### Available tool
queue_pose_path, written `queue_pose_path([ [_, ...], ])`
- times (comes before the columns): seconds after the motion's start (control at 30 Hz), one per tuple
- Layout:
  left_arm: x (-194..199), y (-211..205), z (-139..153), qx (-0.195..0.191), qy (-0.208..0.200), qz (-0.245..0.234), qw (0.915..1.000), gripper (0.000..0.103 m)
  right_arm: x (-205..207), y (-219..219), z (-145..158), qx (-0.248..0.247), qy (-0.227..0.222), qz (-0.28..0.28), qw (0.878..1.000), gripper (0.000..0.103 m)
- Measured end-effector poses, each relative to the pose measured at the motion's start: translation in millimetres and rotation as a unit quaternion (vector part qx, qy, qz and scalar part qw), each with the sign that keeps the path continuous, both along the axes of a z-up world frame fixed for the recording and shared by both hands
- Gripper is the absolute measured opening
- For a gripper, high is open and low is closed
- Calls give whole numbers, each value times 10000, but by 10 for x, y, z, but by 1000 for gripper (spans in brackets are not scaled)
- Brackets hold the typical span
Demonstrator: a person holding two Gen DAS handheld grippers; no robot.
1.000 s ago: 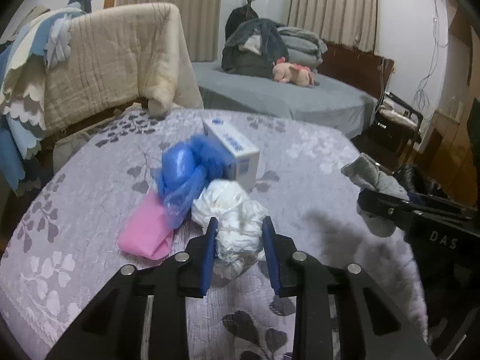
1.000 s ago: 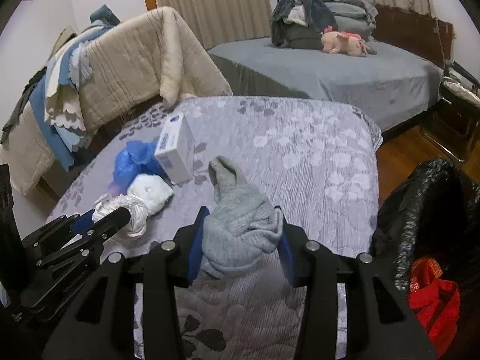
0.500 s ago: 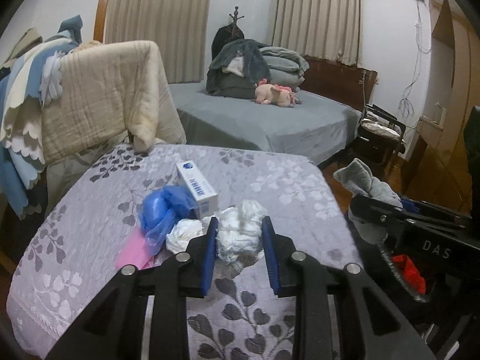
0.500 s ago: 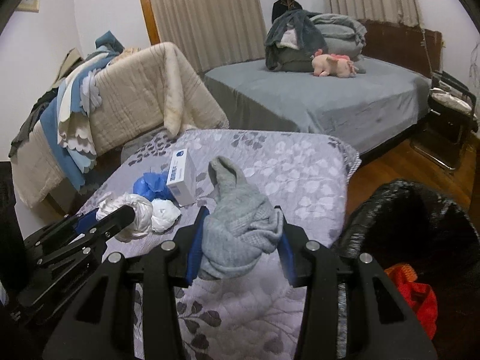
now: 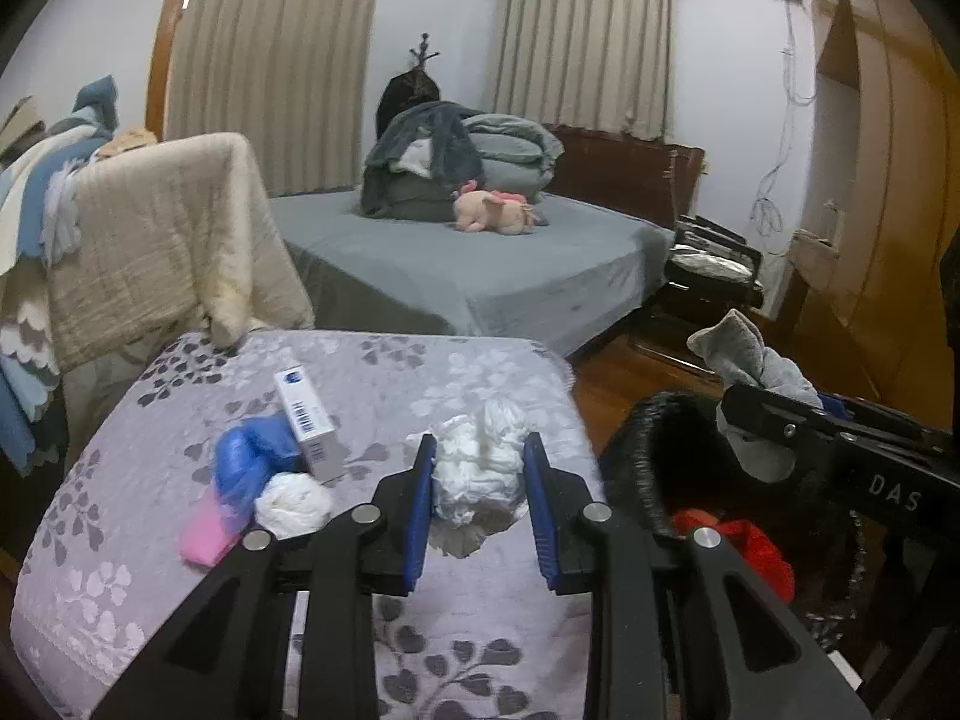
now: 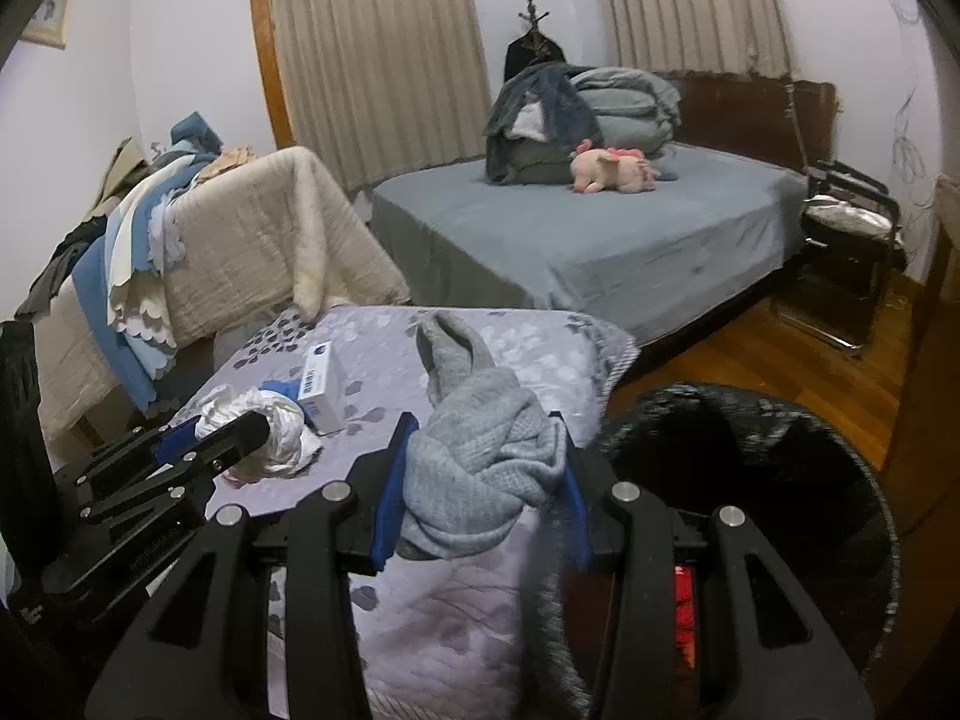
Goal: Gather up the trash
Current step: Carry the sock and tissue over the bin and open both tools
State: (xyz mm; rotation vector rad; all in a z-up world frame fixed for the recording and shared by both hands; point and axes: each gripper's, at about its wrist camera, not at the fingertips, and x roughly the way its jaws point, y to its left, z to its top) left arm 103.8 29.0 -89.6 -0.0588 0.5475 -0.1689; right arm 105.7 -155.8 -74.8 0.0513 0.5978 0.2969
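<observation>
My left gripper point(image 5: 479, 468) is shut on a crumpled white wad point(image 5: 480, 468), held up above the grey flowered bedspread point(image 5: 390, 372). My right gripper point(image 6: 480, 468) is shut on a bunched grey knitted cloth point(image 6: 480, 450), raised near the rim of a black trash bag point(image 6: 750, 468). The bag point(image 5: 654, 462) stands beside the bedspread's right edge, with something red point(image 5: 750, 546) inside. On the bedspread lie a white box point(image 5: 306, 420), a blue plastic bag point(image 5: 246, 462), a second white wad point(image 5: 294, 504) and a pink item point(image 5: 207, 534). The right gripper with the grey cloth point(image 5: 750, 372) shows at the right of the left wrist view.
A cream blanket hangs over furniture point(image 5: 162, 240) at the left. Behind stands a grey bed point(image 5: 468, 264) with piled bedding and a pink plush toy point(image 5: 492, 213). A black folding chair point(image 6: 852, 252) stands on the wooden floor point(image 6: 762, 354) at the right.
Both grippers have risen and pulled back from the bedspread with their loads. The white wad has come up off the pile, and the black bag has come into fuller view.
</observation>
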Motion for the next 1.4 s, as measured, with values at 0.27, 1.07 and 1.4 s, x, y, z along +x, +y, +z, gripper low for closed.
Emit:
queue_pose_path([
  [0.27, -65, -436, 107, -1, -104, -407, 9991, 29, -227, -494, 103, -59, -149, -435, 9989, 41],
  [1.07, 222, -1893, -64, -2, 0, -1867, 9824, 29, -388, -1724, -267, -158, 87, -1651, 9861, 43],
  [1.4, 352, -1879, -106, -169, 82, -1930, 9810, 72, -393, -1906, -355, -228, 28, -1962, 9803, 87],
])
